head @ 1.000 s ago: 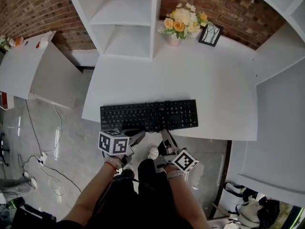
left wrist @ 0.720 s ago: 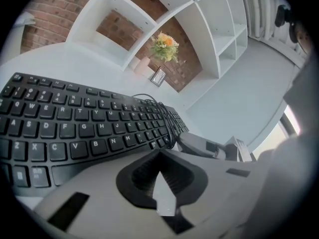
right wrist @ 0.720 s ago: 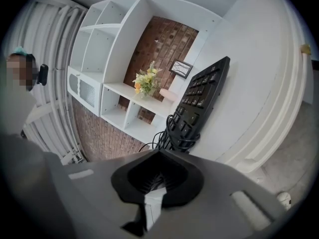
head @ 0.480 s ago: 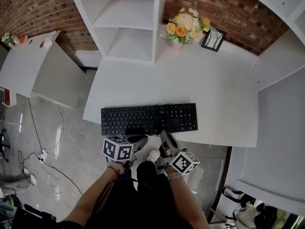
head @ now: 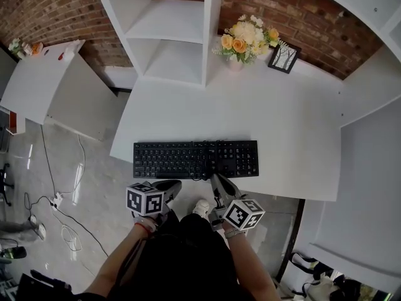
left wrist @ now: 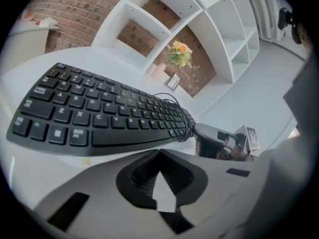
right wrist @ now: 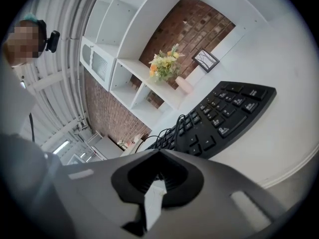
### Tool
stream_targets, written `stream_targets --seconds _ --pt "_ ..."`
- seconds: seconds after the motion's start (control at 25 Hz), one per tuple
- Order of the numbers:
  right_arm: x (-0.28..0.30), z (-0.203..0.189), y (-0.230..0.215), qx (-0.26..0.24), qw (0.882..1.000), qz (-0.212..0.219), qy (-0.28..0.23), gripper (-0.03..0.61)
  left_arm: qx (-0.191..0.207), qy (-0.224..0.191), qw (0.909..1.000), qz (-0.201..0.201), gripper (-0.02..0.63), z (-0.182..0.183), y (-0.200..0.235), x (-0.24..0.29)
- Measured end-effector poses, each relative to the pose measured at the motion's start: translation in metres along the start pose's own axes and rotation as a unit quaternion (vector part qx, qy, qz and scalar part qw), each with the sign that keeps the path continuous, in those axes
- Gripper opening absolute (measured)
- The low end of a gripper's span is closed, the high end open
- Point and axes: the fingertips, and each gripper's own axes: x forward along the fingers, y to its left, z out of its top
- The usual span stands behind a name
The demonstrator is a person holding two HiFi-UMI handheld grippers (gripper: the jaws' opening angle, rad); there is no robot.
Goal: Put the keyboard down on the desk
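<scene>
Grey left tongs (head: 174,184) and right tongs (head: 217,179) bear black-and-white marker cubes (head: 145,200); black clothes (head: 182,256), red wristband (head: 145,226).

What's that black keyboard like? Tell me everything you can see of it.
The keyboard is black, looks like plastic, and is full width with a number pad at its right end. It lies flat on the white desk, close to the front edge and parallel to it. Its thin black cable is bunched on top of the keys near the middle. The left gripper and right gripper, both shut, sit just short of it.
</scene>
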Motion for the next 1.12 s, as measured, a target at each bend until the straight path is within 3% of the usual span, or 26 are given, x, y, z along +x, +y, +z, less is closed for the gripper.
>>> stream_targets --seconds 0.2,0.48,0.88,1.12 --pt "-0.001 -0.006 -0.003 0.003 1.0 -0.009 0.005 0.002 0.001 -0.017 0.9995 0.026 -0.009 0.001 0.014 -0.007" --pt "0.007 -0.009 0.001 -0.012 1.0 -0.018 -0.001 0.002 0.005 -0.044 0.9986 0.031 -0.009 0.018 0.026 -0.012" --pt "0.02 -0.008 0.002 -0.014 0.999 -0.047 -0.01 0.002 -0.001 0.003 0.9999 -0.015 -0.009 0.031 0.024 -0.008" --pt "0.021 0.008 0.01 -0.049 0.997 -0.054 -0.017 0.002 0.051 0.042 0.9974 -0.028 -0.009 0.039 0.011 -0.011"
